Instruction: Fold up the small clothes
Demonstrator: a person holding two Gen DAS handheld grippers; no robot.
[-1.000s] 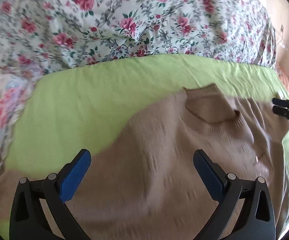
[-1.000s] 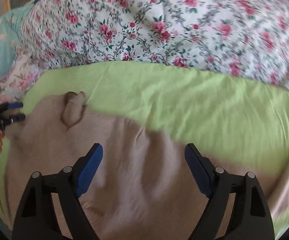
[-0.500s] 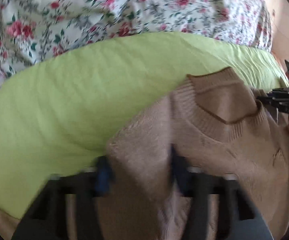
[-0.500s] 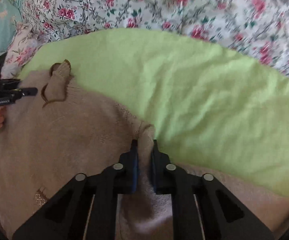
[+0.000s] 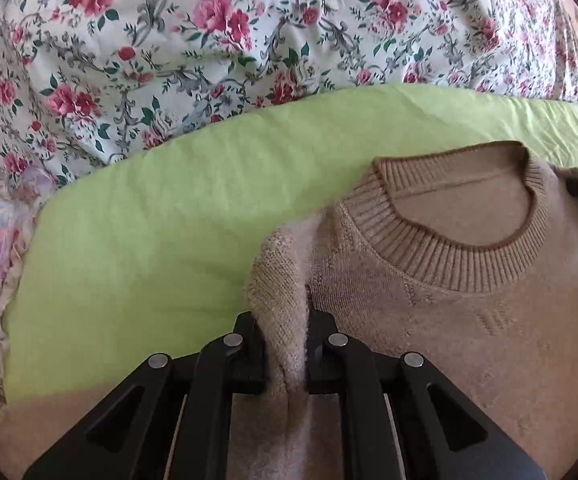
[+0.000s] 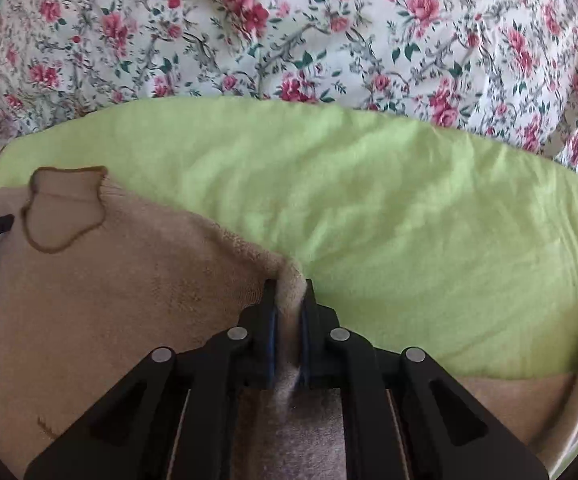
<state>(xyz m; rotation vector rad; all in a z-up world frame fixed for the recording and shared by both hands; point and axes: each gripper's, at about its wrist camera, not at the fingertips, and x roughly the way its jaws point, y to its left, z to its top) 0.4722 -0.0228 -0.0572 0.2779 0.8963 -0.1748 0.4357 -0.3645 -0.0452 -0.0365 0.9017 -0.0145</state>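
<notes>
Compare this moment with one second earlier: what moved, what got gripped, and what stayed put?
Both claws came down onto the beige sweater and shut. The left claw went from wide open to pinching a raised fold at the shoulder left of the collar and is closing further; the right claw now pinches a fold at the opposite shoulder edge. The green cloth and floral bedspread lie as before.

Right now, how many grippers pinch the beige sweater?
2. The left gripper pinches a fold left of the neckline; the right gripper pinches the sweater edge beside the green sheet.
</notes>
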